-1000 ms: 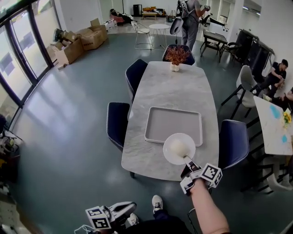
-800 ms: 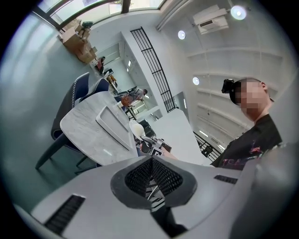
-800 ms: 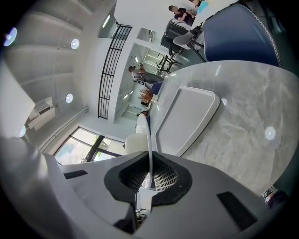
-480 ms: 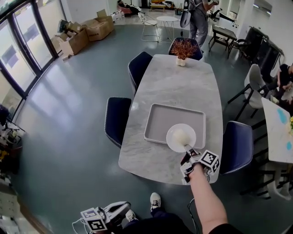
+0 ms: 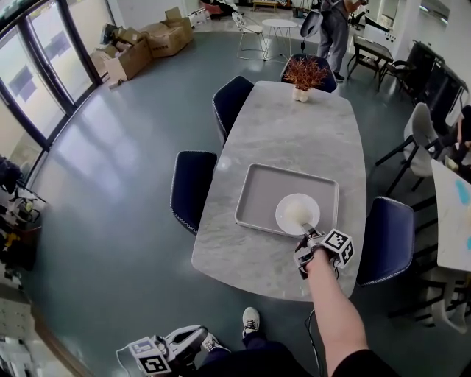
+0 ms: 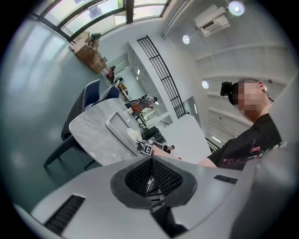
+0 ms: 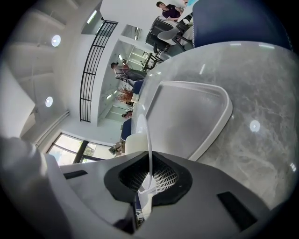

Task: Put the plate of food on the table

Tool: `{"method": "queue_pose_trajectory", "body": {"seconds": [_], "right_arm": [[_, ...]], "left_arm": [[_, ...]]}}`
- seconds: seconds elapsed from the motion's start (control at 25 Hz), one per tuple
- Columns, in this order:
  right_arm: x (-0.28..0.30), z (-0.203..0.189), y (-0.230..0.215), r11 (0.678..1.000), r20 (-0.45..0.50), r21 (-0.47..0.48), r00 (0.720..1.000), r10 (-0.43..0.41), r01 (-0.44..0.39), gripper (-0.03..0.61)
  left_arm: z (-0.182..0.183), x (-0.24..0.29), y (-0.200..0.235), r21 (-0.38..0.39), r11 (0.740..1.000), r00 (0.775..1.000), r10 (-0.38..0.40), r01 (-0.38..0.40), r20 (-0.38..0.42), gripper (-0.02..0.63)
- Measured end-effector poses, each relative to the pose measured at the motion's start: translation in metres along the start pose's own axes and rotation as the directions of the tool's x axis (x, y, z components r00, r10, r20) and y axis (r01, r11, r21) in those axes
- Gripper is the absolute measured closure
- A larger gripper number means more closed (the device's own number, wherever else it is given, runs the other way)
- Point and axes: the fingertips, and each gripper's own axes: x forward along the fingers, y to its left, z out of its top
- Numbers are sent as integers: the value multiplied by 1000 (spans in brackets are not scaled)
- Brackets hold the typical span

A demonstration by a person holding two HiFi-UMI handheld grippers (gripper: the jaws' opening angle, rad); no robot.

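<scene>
A white plate (image 5: 297, 213) with a pale mound of food hangs over the near right part of a grey tray (image 5: 261, 195) on the marble table (image 5: 294, 132). My right gripper (image 5: 309, 237) is shut on the plate's near rim. In the right gripper view the plate (image 7: 149, 144) runs edge-on between the pads of the right gripper (image 7: 148, 175), above the tray (image 7: 187, 116). My left gripper (image 5: 158, 353) hangs low by the person's legs, away from the table. Its pads meet with nothing between them in the left gripper view (image 6: 150, 179).
Navy chairs stand on the table's left (image 5: 193, 188) and right (image 5: 385, 239). A potted reddish plant (image 5: 303, 77) sits at the far end. A person (image 5: 335, 22) stands beyond it. Cardboard boxes (image 5: 147, 40) lie at the far left, and another table (image 5: 452, 213) is at the right.
The right gripper has carried the plate forward, from the tray's near edge to over the tray's near right part. The left gripper has stayed low.
</scene>
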Motion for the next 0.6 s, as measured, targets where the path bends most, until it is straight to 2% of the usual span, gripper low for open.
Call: {"method": "queue_pose_trajectory", "body": {"seconds": [0.6], "right_arm": [[37, 17, -26, 995, 10, 47, 996, -93, 92, 560]], "left_arm": [[-3, -4, 3, -13, 999, 998, 53, -53, 31, 607]]}}
